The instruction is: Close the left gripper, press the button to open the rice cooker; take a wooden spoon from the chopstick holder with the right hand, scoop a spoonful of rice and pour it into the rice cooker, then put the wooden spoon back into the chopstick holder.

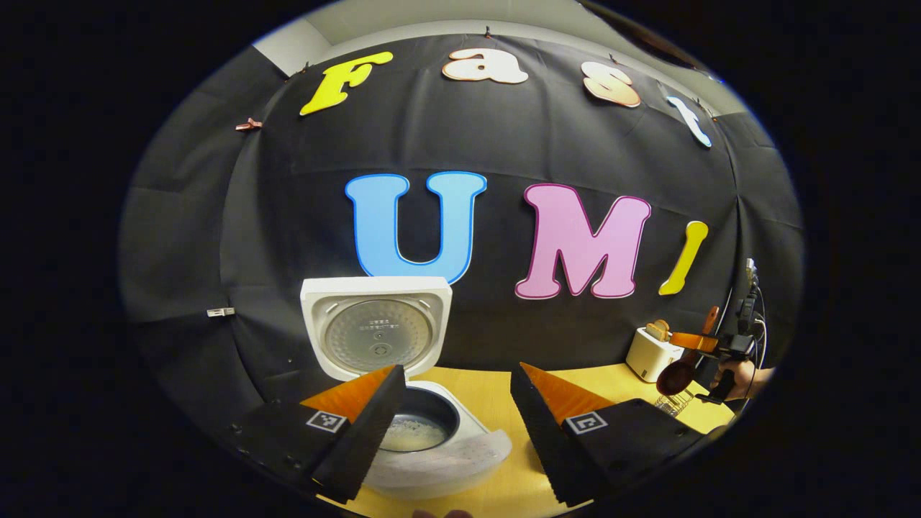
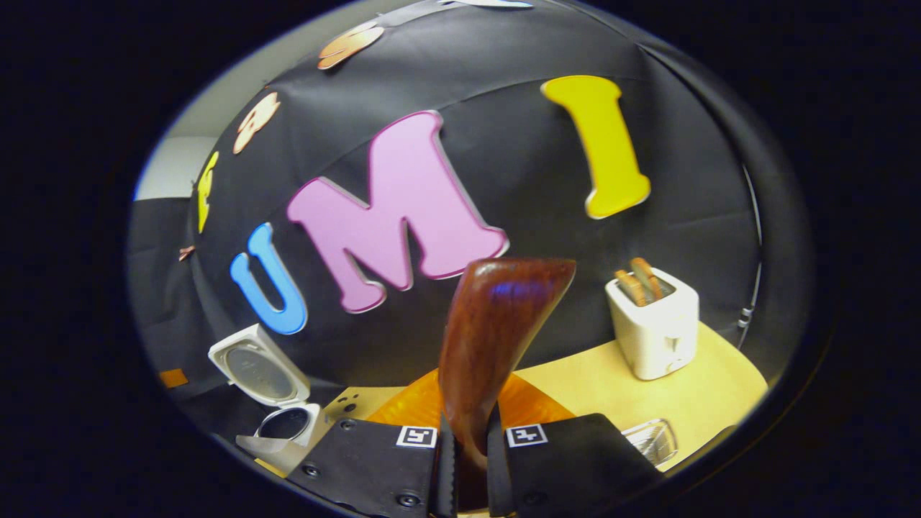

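Spillage or a dropped spoon (image 2: 496, 338) is the risk: the right gripper (image 2: 471, 450) pinches only the handle, so the bowl could swing on the way to the wire holder (image 1: 673, 404). In the left gripper view the right hand (image 1: 741, 375) holds it just above that holder, beside the toaster (image 1: 651, 352). Left gripper (image 1: 453, 410) hangs spread over the cooker (image 1: 439, 446), lid (image 1: 375, 327) upright, rice in the pot, on the worktop (image 1: 489, 392).

Table (image 1: 496, 388) with rice cooker (image 1: 432, 439), toaster (image 1: 651, 352)
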Tool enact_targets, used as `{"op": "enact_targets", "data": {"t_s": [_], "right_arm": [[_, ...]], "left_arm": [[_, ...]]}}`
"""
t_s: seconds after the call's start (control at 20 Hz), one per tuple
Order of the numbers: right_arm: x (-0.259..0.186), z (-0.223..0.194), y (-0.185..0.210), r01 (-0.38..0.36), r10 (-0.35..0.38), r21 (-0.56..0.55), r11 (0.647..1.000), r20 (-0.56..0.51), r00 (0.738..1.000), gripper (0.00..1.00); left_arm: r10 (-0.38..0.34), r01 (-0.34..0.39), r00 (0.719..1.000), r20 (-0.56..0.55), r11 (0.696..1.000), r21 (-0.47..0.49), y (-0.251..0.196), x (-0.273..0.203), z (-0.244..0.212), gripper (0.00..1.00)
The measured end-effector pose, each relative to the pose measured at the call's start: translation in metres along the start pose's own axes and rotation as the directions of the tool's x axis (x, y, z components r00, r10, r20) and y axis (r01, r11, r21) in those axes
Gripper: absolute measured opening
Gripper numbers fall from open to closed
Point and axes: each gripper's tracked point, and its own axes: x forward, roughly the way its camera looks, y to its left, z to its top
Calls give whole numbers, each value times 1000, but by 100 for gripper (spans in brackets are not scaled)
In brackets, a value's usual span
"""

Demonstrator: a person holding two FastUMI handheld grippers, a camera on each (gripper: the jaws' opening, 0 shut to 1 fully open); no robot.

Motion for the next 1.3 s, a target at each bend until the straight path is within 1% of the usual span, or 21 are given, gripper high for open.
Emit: {"op": "enact_targets", "data": {"t_s": [0.1, 0.15, 0.25, 0.35, 0.45, 0.55, 0.65, 0.8, 0.9, 0.95, 1.0, 1.05, 1.2, 1.3], "right_arm": [[5, -25, 31, -46, 45, -43, 998, -42, 998, 20], [9, -41, 41, -60, 55, -72, 996, -66, 996, 20], [16, -72, 51, -68, 50, -155, 985, -116, 992, 20], [19, -97, 49, -44, 9, -235, 971, -150, 989, 20], [22, -115, 45, -17, -30, -276, 961, -165, 986, 20], [23, -133, 37, 7, -72, -332, 943, -182, 981, 20], [23, -148, 34, 23, -101, -375, 927, -188, 977, 20], [20, -169, 22, 60, -170, -473, 879, -193, 966, 20], [19, -187, 23, 60, -192, -508, 859, -212, 958, 21], [18, -198, 23, 55, -202, -515, 855, -235, 951, 20], [19, -201, 27, 61, -204, -510, 858, -229, 952, 20], [22, -204, 31, 65, -203, -487, 871, -235, 951, 21], [24, -213, 44, 110, -205, -352, 930, -245, 948, 20], [26, -218, 55, 135, -201, -259, 956, -247, 948, 21]], "left_arm": [[0, 0, 1000, 0, 1000, 6, 11, -5, 0, 95], [-2, 2, 1000, 1, 1000, 9, 16, -8, 0, 95], [-4, 4, 1000, -1, 1000, 13, 26, -13, -1, 95], [-12, 12, 1000, -6, 1000, 11, 33, -16, -5, 95], [-22, 22, 1000, -15, 1000, 16, 40, -16, -10, 95], [-34, 34, 999, -22, 999, 22, 45, -16, -14, 95], [-46, 46, 999, -29, 999, 8, 49, -13, -19, 95], [-70, 70, 997, -42, 997, -13, 51, -7, -28, 95], [-80, 80, 996, -47, 997, -6, 56, -3, -32, 95], [-83, 83, 995, -46, 997, -5, 59, -1, -33, 95], [-85, 85, 995, -46, 996, -7, 62, 1, -34, 95], [-85, 84, 995, -46, 996, -9, 66, 2, -34, 95], [-82, 81, 996, -39, 997, -18, 76, 7, -37, 95], [-76, 76, 997, -34, 997, -23, 81, 8, -37, 95]]}}
